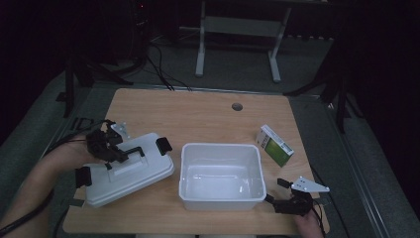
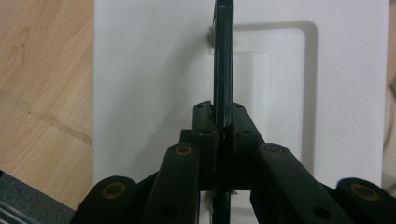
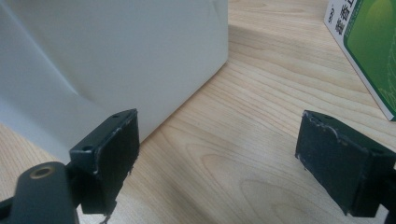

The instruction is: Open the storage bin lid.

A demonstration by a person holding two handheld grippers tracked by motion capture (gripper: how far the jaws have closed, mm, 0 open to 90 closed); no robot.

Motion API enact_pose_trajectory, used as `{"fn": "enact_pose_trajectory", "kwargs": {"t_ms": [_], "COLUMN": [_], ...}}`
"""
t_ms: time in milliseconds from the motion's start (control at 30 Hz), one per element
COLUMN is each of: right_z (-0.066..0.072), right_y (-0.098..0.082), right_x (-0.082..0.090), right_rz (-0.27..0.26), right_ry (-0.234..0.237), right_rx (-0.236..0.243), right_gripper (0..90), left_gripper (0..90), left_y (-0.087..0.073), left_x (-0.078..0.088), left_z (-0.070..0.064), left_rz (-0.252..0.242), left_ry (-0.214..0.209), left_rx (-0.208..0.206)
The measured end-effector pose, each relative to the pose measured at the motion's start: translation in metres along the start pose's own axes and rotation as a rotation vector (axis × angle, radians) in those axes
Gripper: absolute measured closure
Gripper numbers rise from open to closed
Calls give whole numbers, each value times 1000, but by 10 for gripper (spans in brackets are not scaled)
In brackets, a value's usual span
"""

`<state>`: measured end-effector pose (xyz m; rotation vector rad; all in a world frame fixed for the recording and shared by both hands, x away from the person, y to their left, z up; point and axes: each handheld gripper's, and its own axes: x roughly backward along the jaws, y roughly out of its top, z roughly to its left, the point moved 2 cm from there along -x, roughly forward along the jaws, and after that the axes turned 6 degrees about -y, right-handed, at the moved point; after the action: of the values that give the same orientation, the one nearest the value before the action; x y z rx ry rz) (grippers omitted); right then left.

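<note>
White plastic makes up the lid (image 1: pixel 130 172) that the left gripper (image 1: pixel 120 154) holds by its black handle (image 2: pixel 223 65), jaws pinching the thin bar edge-on between them, as the left gripper view shows. Gripping there gives control of the whole lid through one narrow part. The lid is tilted at the left of the wooden bench (image 1: pixel 208 116), its right edge just beside the open white storage box (image 1: pixel 221 174), with black latch clips (image 1: pixel 164 145) at its ends. The right gripper (image 1: pixel 284 196) rests low at the box's near right corner, jaws spread with nothing between them, probably placed to steady the box. A green-and-white carton (image 1: pixel 274 144) lies beyond the box to the right, apart from it and out of the lid's way. The box looks empty, so nothing blocks the rim.
</note>
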<state>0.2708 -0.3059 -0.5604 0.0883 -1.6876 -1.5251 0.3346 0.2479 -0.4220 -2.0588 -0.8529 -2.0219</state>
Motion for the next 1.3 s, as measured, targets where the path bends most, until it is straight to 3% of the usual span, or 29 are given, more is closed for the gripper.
{"fn": "enact_pose_trajectory", "kwargs": {"t_ms": [567, 900, 1300], "right_z": [0, 1, 0], "right_y": [1, 1, 1], "right_x": [1, 0, 0], "right_rz": [-4, 1, 2], "right_ry": [0, 0, 2], "right_rx": [-2, 3, 2], "right_gripper": [133, 133, 133], "left_gripper": [842, 842, 840], "left_y": [0, -1, 2], "left_x": [-52, -72, -84], "left_z": [9, 10, 12], "left_rz": [27, 37, 35], "left_ry": [-32, -32, -71], "left_rx": [27, 42, 56]}}
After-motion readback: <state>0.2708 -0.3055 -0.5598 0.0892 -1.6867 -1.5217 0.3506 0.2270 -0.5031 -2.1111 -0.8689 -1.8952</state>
